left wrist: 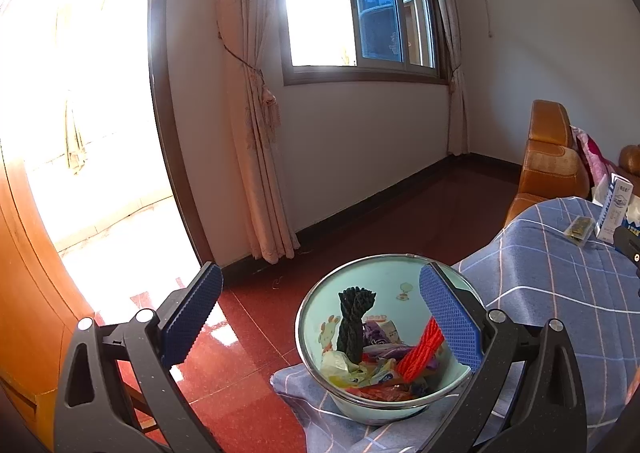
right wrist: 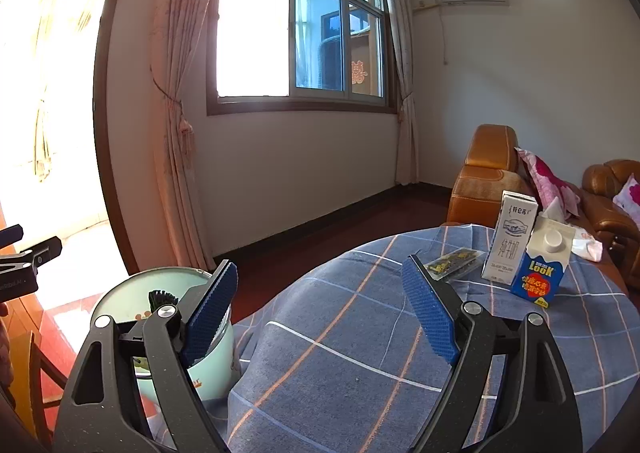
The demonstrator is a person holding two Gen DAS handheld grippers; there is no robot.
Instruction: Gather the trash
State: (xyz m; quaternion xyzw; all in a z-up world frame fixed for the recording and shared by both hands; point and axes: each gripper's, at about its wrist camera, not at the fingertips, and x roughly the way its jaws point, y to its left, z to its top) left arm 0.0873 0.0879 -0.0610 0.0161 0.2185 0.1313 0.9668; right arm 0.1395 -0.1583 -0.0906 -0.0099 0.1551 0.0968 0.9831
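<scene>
A pale green bowl point(left wrist: 316, 317) stands at the edge of the table, which is covered by a blue checked cloth point(left wrist: 560, 293). In it lie a black foam net point(left wrist: 354, 323), a red net point(left wrist: 420, 351) and several wrappers. My left gripper point(left wrist: 320, 313) is open over the bowl's left side and its pads touch nothing. My right gripper point(right wrist: 320, 313) is open above the cloth and empty, with the bowl point(right wrist: 212, 369) just to its left. Beyond it on the table lie a dark snack packet point(right wrist: 452, 263), a white milk carton point(right wrist: 508, 237) and a blue carton point(right wrist: 540, 265).
A crumpled white tissue point(right wrist: 586, 247) lies behind the cartons. Orange-brown sofas point(right wrist: 488, 173) with pink pillows stand past the table. Red tiled floor point(left wrist: 256, 333) lies below the table's left edge, and a wooden door point(left wrist: 24, 293) is at far left.
</scene>
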